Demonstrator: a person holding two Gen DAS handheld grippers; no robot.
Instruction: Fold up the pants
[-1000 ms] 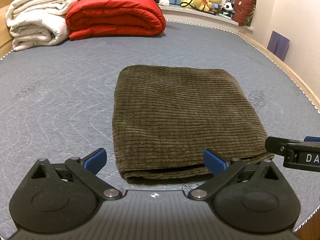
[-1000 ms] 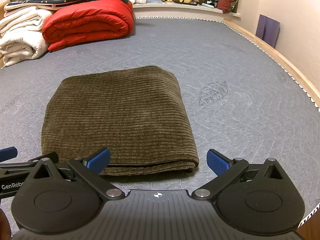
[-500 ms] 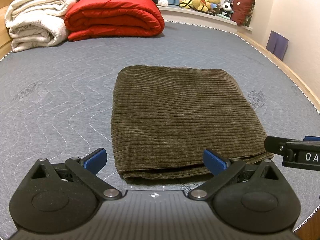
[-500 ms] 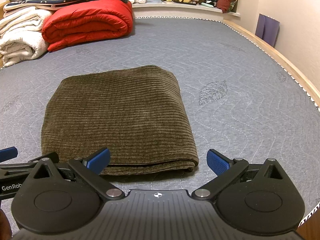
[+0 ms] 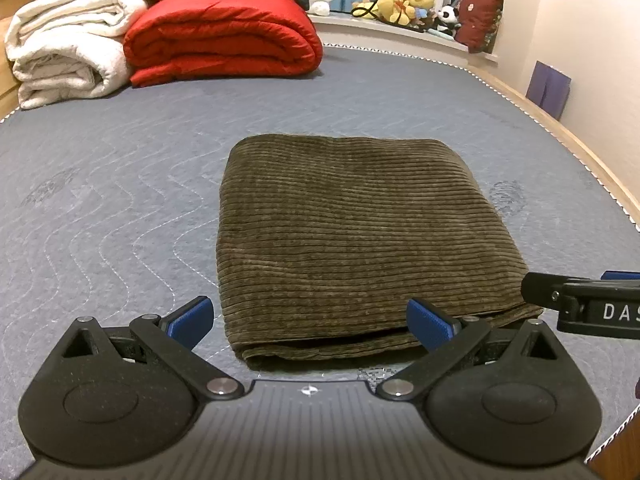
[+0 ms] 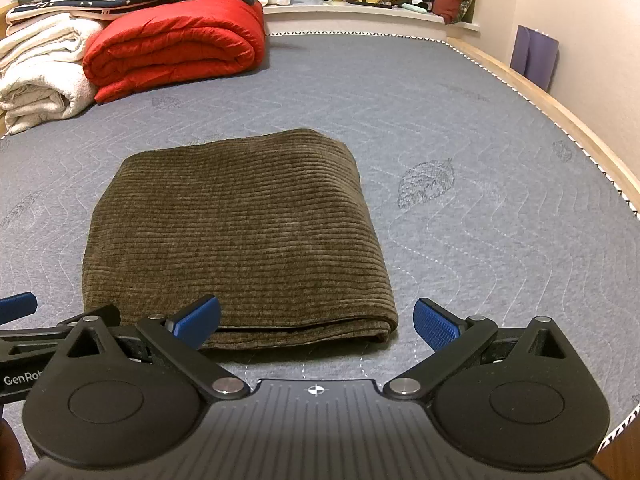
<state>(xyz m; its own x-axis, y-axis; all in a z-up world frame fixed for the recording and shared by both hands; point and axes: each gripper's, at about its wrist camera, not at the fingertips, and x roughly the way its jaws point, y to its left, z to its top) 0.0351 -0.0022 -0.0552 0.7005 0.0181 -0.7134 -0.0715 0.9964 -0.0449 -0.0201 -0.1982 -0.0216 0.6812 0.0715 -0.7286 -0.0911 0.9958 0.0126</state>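
The olive-brown corduroy pants (image 5: 352, 236) lie folded into a neat rectangle on the grey quilted mattress (image 5: 100, 200); they also show in the right wrist view (image 6: 236, 236). My left gripper (image 5: 310, 322) is open and empty, just short of the fold's near edge, towards its left half. My right gripper (image 6: 316, 322) is open and empty, just short of the near edge at the fold's right corner. Each gripper's body shows at the edge of the other's view.
A rolled red duvet (image 5: 220, 38) and folded white blankets (image 5: 64, 52) lie at the mattress's far left. Stuffed toys (image 5: 408, 2) sit on a ledge behind. The wooden bed frame (image 5: 568, 136) runs along the right, by a wall.
Both grippers stay open and nearly still; the views have shifted only slightly. The pants have not moved.
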